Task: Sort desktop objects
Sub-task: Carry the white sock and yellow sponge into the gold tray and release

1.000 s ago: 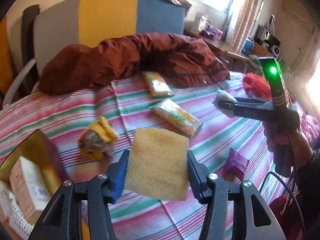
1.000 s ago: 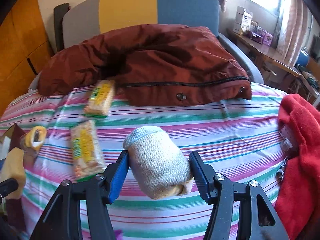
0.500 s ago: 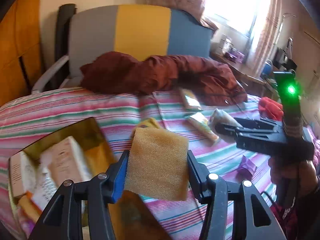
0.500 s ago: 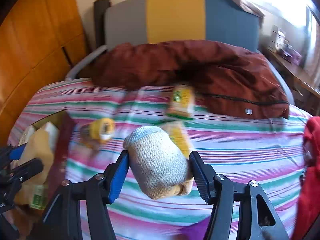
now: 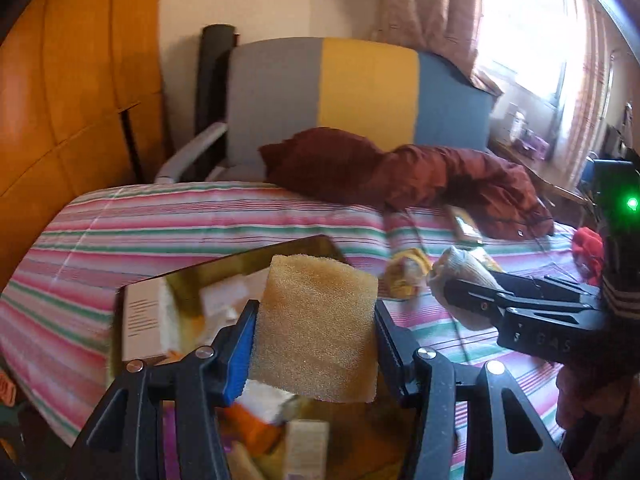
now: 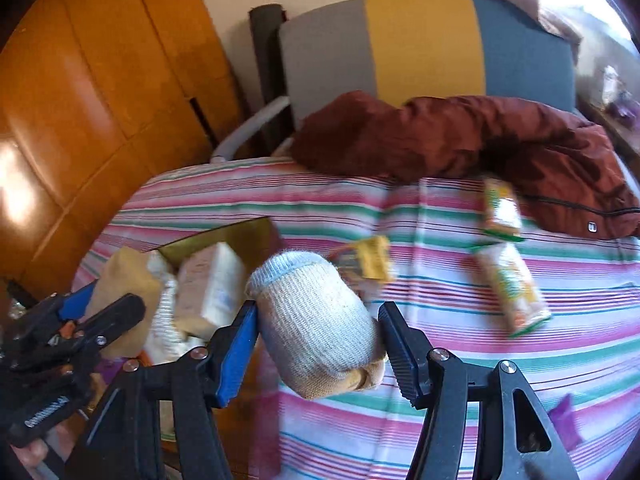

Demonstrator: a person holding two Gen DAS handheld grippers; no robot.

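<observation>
**Over the box: 2 loads ready to drop**

Above the bed, the left claw is clamped on a sponge, held over the open box of sorted things. Beside it, the right claw grips a rolled sock, just short of the box's rim. This looks like the carry-and-drop step. Next, each load likely needs lowering into the box before the claws let go. 2 snack packs remain on the bed.
</observation>
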